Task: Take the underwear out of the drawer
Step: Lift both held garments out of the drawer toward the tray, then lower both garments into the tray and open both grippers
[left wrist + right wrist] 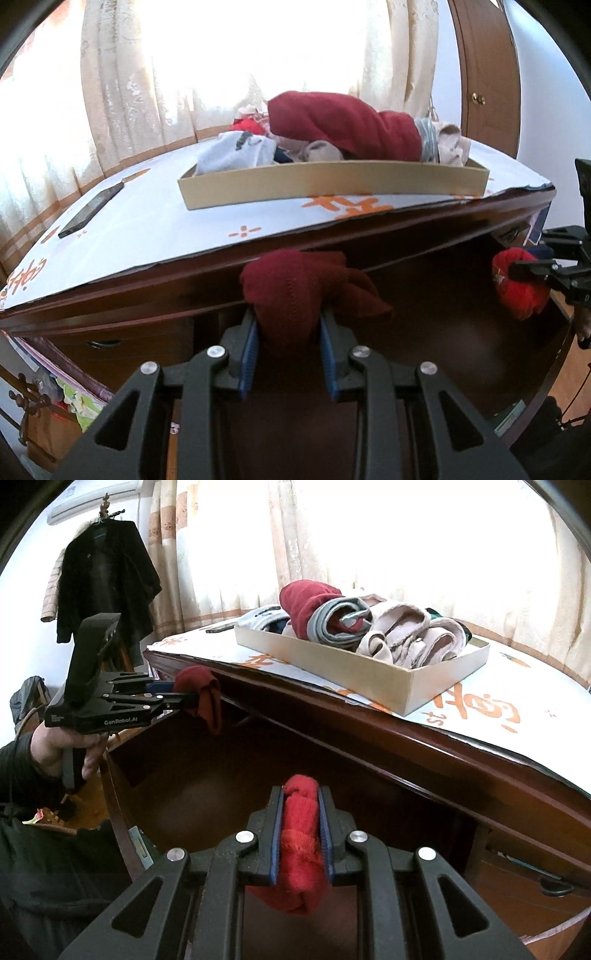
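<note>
Open dark wooden drawer (pixel 207 786) fills lower frame. Left hand-held gripper (pixel 288 325) clamped on dark red knitted underwear bundle (pixel 295 284); right hand-held gripper (pixel 301 812) clamped on bright red knitted bundle (pixel 299 834), both above drawer. Judged light, soft, limp; pinch mid-bundle.

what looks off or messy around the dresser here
The box on the dresser top is overfilled: rolled garments heap well above its rim, unevenly. The paper cover's front edge looks ragged. Nothing is spilled.
</note>
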`<state>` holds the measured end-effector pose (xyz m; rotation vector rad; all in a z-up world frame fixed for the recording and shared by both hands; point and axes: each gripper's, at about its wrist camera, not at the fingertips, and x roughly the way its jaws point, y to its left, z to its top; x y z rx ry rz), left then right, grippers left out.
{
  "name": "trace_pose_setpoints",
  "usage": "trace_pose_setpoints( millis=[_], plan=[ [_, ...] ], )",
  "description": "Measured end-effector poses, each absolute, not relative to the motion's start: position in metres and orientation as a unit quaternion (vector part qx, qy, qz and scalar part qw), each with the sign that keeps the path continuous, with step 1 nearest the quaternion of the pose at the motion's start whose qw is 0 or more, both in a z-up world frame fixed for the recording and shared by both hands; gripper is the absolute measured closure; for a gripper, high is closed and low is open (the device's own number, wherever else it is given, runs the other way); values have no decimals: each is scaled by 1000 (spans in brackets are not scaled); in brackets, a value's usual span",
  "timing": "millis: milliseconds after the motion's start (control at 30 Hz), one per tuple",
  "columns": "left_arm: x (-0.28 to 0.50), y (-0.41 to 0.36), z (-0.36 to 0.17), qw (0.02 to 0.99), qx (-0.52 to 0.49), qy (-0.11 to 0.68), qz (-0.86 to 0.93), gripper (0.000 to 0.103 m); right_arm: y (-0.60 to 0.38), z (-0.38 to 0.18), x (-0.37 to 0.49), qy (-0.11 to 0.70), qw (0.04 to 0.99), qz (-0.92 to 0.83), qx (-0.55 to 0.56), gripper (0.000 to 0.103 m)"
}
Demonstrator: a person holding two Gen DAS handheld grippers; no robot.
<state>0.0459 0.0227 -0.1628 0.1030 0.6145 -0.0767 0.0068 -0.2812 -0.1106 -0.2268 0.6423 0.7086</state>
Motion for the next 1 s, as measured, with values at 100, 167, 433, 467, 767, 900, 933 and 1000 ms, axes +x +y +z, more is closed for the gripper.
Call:
trace_pose_setpoints(
  millis=[100,167,433,467,767,900,933,1000],
  plan=[
    [42,23,-156,955,50,289,-37,75,-281,-107,7,304,884,339,-106,84],
    [40,23,-150,958,48,280,-37,75,-282,-101,7,298,887,337,-103,84],
    [39,22,-113,967,59,244,-39,75,-277,-57,10,263,896,344,-96,84],
    [40,22,-110,968,60,242,-38,75,-275,-51,11,257,897,345,-98,84],
    [42,22,-81,973,73,214,-38,75,-260,-17,16,226,901,354,-110,84],
    [47,21,-71,974,80,207,-38,75,-255,-9,20,219,902,356,-110,84],
    [48,21,-68,974,81,206,-37,75,-253,-7,21,218,902,357,-109,84],
    [52,21,-63,975,83,204,-38,75,-250,-4,25,215,902,358,-109,84]
  ],
)
